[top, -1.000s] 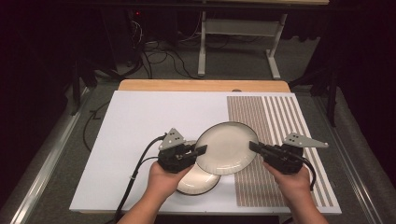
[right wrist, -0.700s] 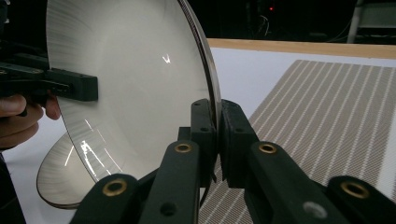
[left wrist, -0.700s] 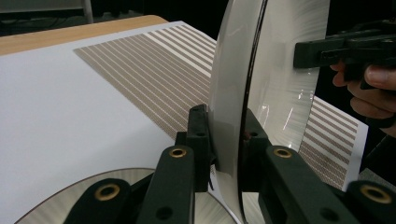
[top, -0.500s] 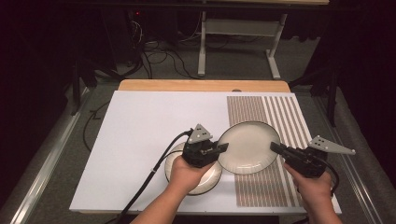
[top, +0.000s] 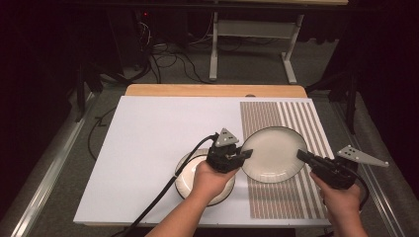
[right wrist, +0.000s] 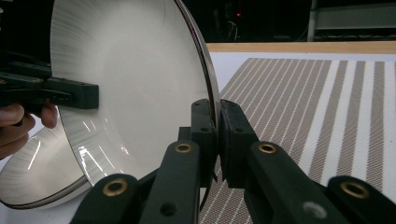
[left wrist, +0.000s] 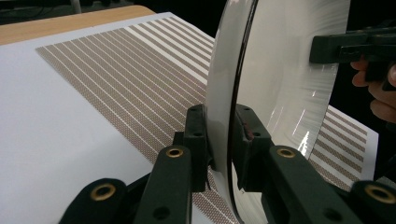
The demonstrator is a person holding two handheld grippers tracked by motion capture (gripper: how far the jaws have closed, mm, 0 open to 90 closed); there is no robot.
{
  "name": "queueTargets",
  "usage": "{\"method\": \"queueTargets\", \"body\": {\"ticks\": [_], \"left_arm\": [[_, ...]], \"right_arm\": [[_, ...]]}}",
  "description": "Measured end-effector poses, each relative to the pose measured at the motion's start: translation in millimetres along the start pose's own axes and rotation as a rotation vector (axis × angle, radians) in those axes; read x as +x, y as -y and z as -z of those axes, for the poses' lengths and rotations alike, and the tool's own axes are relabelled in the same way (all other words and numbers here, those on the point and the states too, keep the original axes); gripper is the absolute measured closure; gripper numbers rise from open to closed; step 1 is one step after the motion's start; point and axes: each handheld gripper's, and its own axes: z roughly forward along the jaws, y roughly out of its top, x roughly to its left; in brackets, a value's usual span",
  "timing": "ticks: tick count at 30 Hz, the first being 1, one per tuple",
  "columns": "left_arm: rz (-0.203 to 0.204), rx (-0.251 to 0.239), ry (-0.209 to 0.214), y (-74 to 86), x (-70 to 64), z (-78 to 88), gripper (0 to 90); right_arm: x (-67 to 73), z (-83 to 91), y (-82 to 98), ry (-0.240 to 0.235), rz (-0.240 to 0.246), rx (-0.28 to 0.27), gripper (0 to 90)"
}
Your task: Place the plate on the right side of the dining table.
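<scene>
The round cream ceramic plate with a dark rim [top: 273,153] hangs between both tools: left gripper [top: 245,154] clamps 1 edge, right gripper [top: 302,155] the opposite. A 2nd similar plate [top: 190,170] lies under the left hand [top: 210,181].

The held plate [top: 274,154] is pale cream with a dark rim, as is the lower plate [top: 187,174]. The worktop [top: 148,133] is white, with brown stripes [top: 296,118] at its right and a tan wooden far edge.
</scene>
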Motion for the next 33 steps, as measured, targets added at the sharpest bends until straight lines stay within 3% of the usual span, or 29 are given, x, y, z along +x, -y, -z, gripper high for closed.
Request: {"method": "queueTargets", "body": {"ticks": [33], "left_arm": [[0.005, 0.073, -0.040, -15.4, -5.3, -55.0, 73.1]], "right_arm": [[-31.1, 9.0, 6.6, 0.109, -0.055, -0.011, 87.6]]}}
